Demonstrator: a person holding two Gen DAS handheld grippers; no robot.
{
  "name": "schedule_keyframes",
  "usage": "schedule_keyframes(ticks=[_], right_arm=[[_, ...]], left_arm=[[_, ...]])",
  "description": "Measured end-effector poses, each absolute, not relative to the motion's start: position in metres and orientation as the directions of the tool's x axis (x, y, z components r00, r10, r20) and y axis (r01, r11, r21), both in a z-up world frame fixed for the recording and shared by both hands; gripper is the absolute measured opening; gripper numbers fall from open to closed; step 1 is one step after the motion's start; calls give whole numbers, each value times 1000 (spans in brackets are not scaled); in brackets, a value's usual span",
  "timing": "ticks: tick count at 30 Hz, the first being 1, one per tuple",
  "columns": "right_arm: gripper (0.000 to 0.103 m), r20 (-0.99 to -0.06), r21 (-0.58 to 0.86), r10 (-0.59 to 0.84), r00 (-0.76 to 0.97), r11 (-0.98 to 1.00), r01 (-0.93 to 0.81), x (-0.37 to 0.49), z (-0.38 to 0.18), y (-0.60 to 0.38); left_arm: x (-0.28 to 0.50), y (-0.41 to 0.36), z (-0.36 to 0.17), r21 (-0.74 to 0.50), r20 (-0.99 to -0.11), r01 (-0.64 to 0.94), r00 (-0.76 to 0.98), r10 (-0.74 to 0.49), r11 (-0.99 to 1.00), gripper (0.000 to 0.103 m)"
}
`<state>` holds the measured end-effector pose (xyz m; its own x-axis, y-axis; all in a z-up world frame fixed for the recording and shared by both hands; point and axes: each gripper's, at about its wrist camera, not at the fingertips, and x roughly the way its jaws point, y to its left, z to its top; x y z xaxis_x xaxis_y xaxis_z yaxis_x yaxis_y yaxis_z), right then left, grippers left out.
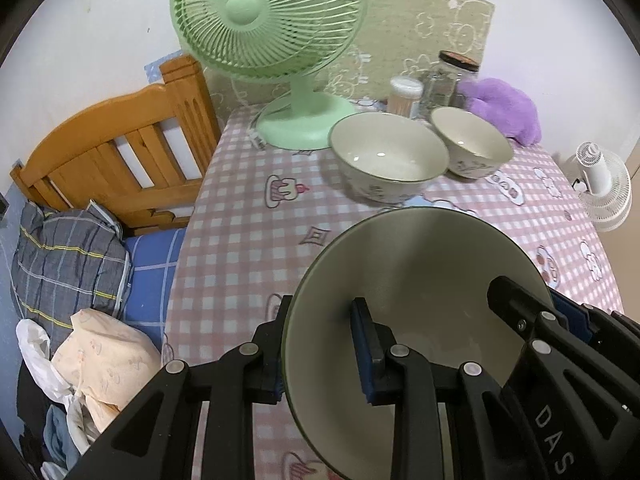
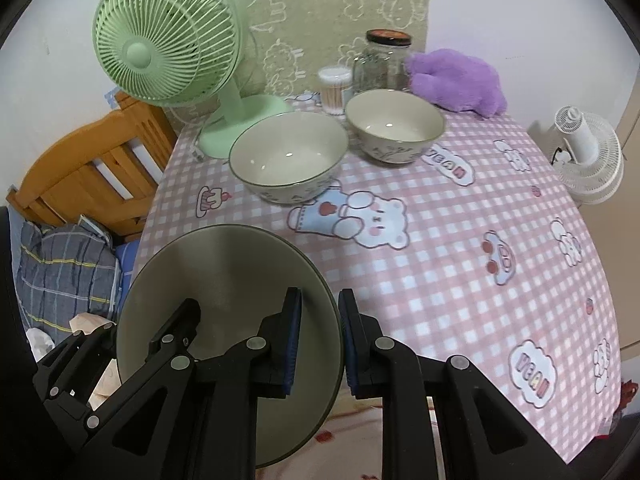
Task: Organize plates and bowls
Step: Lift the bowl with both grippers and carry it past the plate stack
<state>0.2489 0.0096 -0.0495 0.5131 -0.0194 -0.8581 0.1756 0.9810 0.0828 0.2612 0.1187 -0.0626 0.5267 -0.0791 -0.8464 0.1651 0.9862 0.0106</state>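
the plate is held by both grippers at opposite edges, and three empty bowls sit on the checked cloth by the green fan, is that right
Not quite: there are two empty bowls, not three. The right wrist view shows a larger bowl and a smaller bowl beside the green fan on the checked cloth. The rest holds: the left gripper and right gripper clamp opposite edges of the plate.

Two bowls [image 2: 289,162] [image 2: 394,126] side by side on table [image 2: 460,280], fan [image 2: 168,40] behind-left, jar [image 2: 386,62] behind them.

Left wrist cam: close above table [image 1: 240,240], angled down toward green fan [image 1: 268,20]. Right wrist cam: same tilt, beside it. Shared: fan, two bowls [image 2: 288,156], jar [image 2: 386,60], bed [image 1: 116,152].
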Motion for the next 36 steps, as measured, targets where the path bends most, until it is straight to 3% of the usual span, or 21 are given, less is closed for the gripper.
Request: schedule_keyframes(ticks=[19,36], right_arm=[[23,-858,71,-10,514,988,137,191,-28,-98],[23,-898,63,-1,441,989,131,153,-59,-198]], left_arm=[[200,10,-46,1,-848,152,524,-80,988,26],[160,-88,-80,2,-892,150,447,-66,989,26]])
